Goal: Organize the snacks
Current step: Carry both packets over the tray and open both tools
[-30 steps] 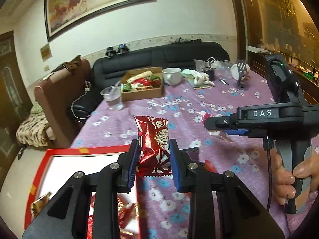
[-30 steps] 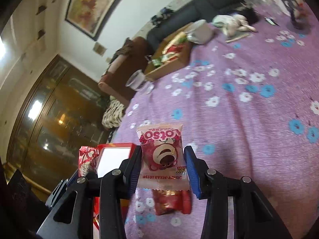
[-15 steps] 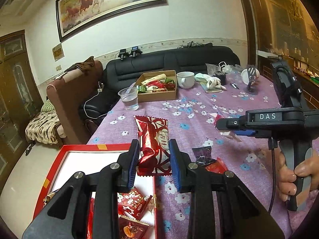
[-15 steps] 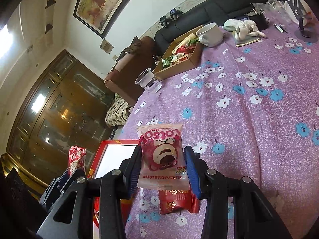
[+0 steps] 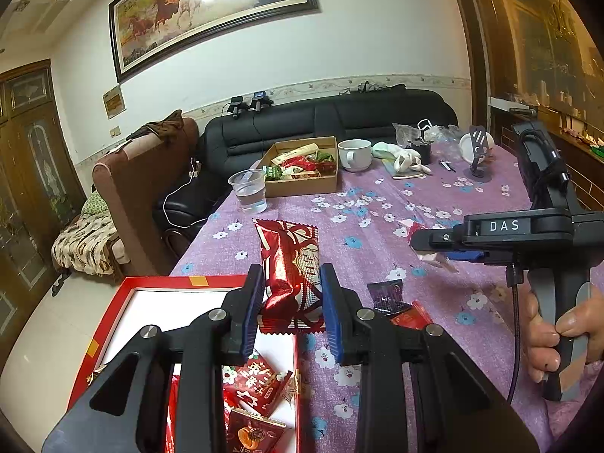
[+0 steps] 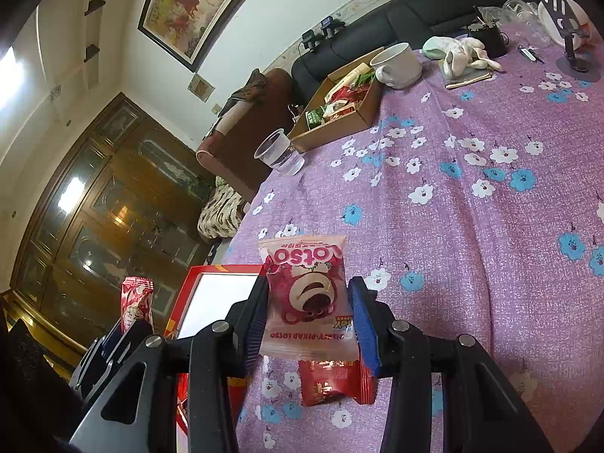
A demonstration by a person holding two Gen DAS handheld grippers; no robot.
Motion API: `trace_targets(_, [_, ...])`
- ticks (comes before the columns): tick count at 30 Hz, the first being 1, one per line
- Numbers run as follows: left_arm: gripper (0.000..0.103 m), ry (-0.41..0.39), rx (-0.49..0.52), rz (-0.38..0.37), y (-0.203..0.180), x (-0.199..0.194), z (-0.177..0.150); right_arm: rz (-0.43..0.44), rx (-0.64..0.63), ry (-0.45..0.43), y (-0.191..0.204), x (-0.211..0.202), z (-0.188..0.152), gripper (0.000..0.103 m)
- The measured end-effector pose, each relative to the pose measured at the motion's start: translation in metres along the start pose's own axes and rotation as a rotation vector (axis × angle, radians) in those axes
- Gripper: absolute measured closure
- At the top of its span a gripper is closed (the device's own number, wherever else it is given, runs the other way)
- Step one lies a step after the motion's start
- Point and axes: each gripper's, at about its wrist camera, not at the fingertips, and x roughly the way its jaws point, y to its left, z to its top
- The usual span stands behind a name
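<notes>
Across the purple flowered tablecloth (image 6: 472, 226) that covers the table, everything else is laid out. At its near left edge sits a shallow red cardboard box with a white inside (image 5: 158, 302), and several red snack packets (image 5: 256, 381) lie in its near end. At the far end of the cloth stands an open brown cardboard box (image 5: 302, 185) filled with mixed wrapped snacks, with a white ceramic mug (image 5: 354, 154) just beside it on the right and a clear plastic cup of water (image 5: 249, 190) near it on the left.

The left gripper (image 5: 290, 302) has its blue-padded jaws pressed onto a long shiny red snack wrapper (image 5: 288, 264), which stands up between them above the red box's right wall. The right gripper (image 6: 307, 321) has its jaws partly closed, clamped on the sides of a pink and white Lotso bear snack packet (image 6: 307, 290), lifted above the cloth just to the right of the red box. Seen from the left wrist, a hand (image 5: 558, 336) grips that tool's handle.

Beneath the pink packet a small red wrapped snack (image 6: 332, 379) lies on the cloth, and a small dark wrapper (image 5: 387, 296) lies just beside it.
</notes>
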Motion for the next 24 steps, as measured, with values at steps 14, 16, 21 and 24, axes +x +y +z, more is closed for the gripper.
trace_targets(14, [0.076, 0.010, 0.000, -0.002, -0.0006, 0.0019, -0.0013, -0.002, 0.004, 0.003, -0.0015, 0.0003, 0.0003, 0.060])
trace_targets(16, [0.076, 0.013, -0.001, -0.003, -0.0004, 0.0027, -0.0018, -0.004, 0.003, 0.002, -0.0015, 0.0002, 0.0004, 0.060])
trace_targets(21, [0.076, 0.021, -0.002, -0.005, -0.0006, 0.0051, -0.0035, -0.002, 0.004, 0.005, -0.0032, 0.0004, 0.0011, 0.060])
trace_targets(24, [0.076, 0.026, -0.003, -0.004, 0.0001, 0.0063, -0.0041, -0.003, 0.005, 0.004, -0.0029, 0.0002, 0.0012, 0.060])
